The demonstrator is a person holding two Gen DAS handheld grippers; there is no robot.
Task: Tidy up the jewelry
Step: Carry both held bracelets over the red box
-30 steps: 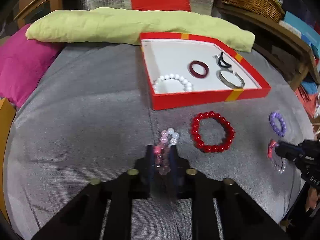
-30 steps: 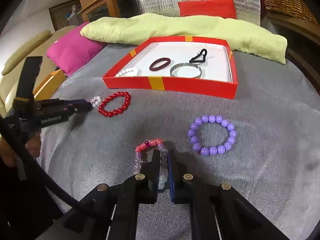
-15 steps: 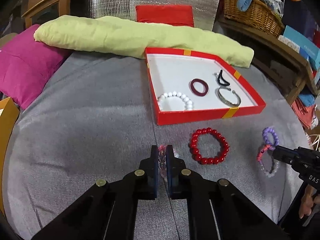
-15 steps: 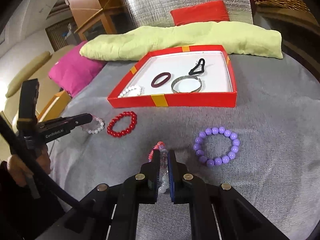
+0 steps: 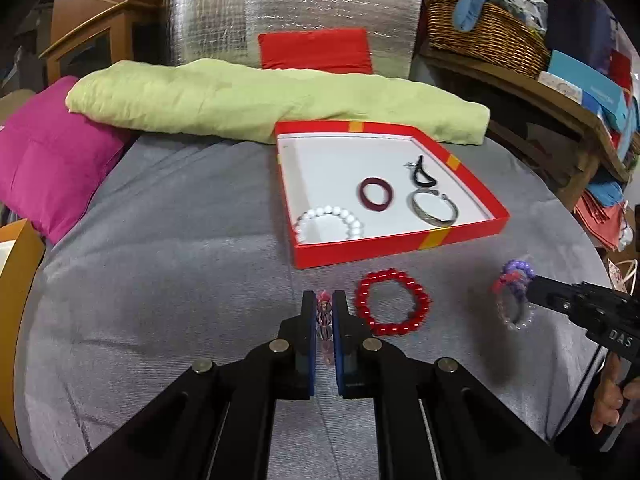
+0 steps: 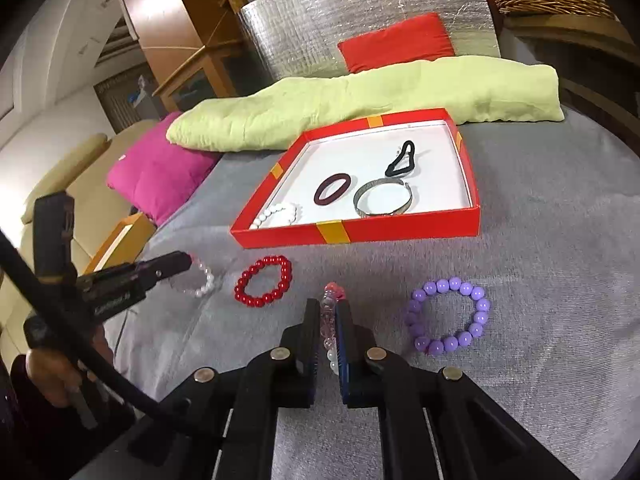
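Left wrist view: one second ago your left hand-held gripper (image 5: 324, 300) was open around the pale pink bead bracelet (image 5: 325, 322) on the grey cover (image 5: 160, 280). Now its fingers are clamped on this bracelet, and the camera looks from higher, so I judge that the bracelet is lifted. It stands edge-on between the pads; only a few pink and clear beads show. The red box (image 5: 400, 242) lies at 12 o'clock from it. The box already holds a white pearl bracelet (image 5: 330, 222), a dark red ring (image 5: 376, 194), a silver bangle (image 5: 434, 208) and a black hair tie (image 5: 422, 172). The red bead bracelet (image 5: 392, 304) lies at 3 o'clock, just beside your gripper. Farther at 3 o'clock, your right hand-held gripper (image 5: 534, 292) carries its own bracelet, which hangs as a loop.

Right wrist view: here also the fingers, a little apart one second ago, have come together. Your right hand-held gripper (image 6: 328, 308) is clamped on the pink-and-clear bead bracelet (image 6: 330, 320), which is squeezed flat, pink beads on top and white ones below. The purple bead bracelet (image 6: 448, 316) stays on the cover at 3 o'clock and the box (image 6: 360, 236) is at 12 o'clock.

Both pickups look done; I think carrying to the box is next. Two bracelets remain on the cover.
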